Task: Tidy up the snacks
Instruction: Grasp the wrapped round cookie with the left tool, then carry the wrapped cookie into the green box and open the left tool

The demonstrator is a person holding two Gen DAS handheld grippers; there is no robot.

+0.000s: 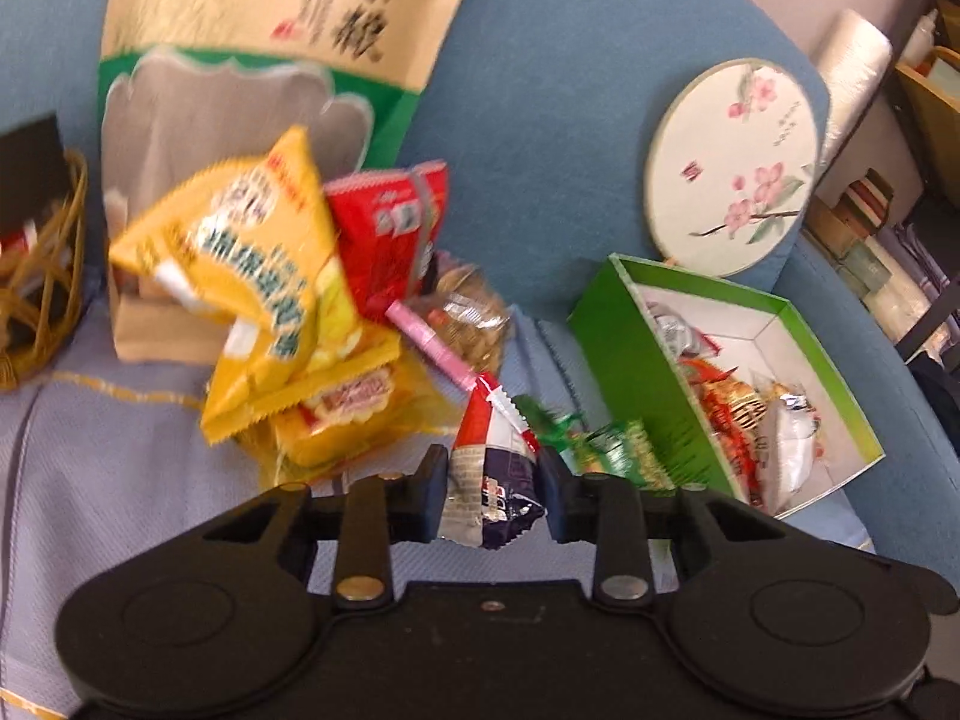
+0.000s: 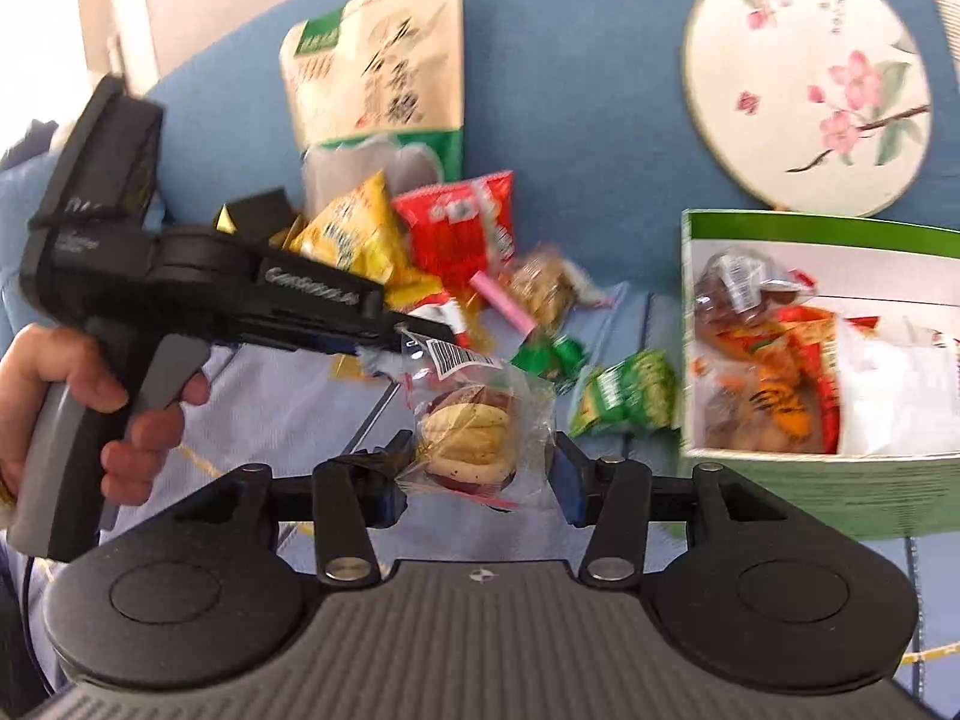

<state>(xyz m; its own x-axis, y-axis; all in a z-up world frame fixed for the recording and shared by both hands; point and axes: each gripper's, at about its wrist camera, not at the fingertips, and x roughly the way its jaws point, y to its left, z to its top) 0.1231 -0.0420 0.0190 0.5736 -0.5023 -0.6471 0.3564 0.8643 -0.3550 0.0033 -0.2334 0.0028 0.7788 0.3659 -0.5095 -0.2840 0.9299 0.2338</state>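
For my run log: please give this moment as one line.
left gripper: shut on purple-red packet | right gripper: shut on clear-wrapped pastry | green box: partly filled

Green box [image 1: 606, 324] open-topped (half full); green packets [image 2: 624, 396] crowd its near wall.

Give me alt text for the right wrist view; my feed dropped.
The right hand-held gripper holds a clear-wrapped pastry above the blue cloth. The left hand-held gripper reaches in beside it; a green box of snacks sits right.

left claw [image 1: 493, 495]: clamped, tilted down | right claw [image 2: 480, 483]: wide, gripping
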